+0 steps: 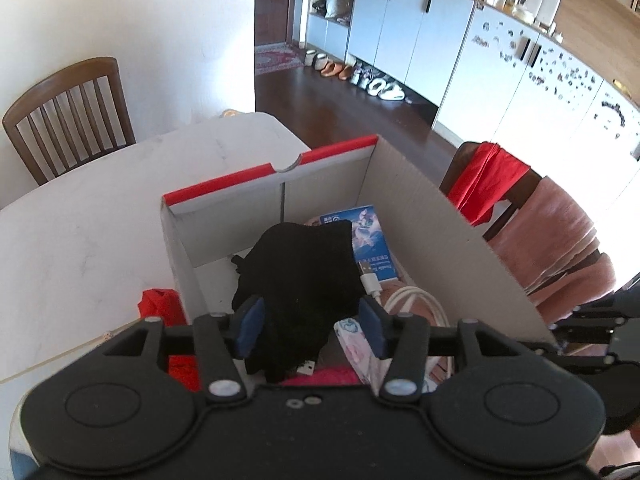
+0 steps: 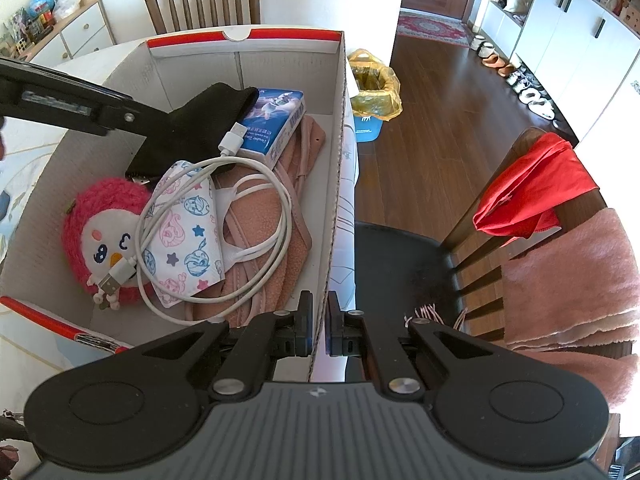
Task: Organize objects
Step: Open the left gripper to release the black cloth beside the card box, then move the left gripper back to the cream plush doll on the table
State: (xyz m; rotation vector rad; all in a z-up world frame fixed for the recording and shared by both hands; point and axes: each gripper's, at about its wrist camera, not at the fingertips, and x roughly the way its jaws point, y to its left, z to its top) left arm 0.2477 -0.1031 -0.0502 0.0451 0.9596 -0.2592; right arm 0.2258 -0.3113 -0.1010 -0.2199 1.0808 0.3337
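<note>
A white cardboard box (image 1: 420,216) with red-edged flaps stands on the table. Inside it lie a black cloth (image 1: 300,264), a blue packet (image 2: 272,120), a coiled white USB cable (image 2: 280,216), a patterned face mask (image 2: 184,232), a red plush toy (image 2: 104,232) and a pink cloth (image 2: 260,272). My left gripper (image 1: 312,326) hovers open over the box. The black cloth lies below, between its blue pads, and they do not press on it. My right gripper (image 2: 320,328) is shut on the box's near right wall (image 2: 334,200).
The box sits on a white marble table (image 1: 80,220), with a red bag (image 1: 158,304) beside its left wall. A wooden chair (image 1: 68,112) stands at the far side. A second chair (image 2: 560,208) holds a red cloth and a pink blanket. A bin (image 2: 372,92) with a yellow liner stands on the floor.
</note>
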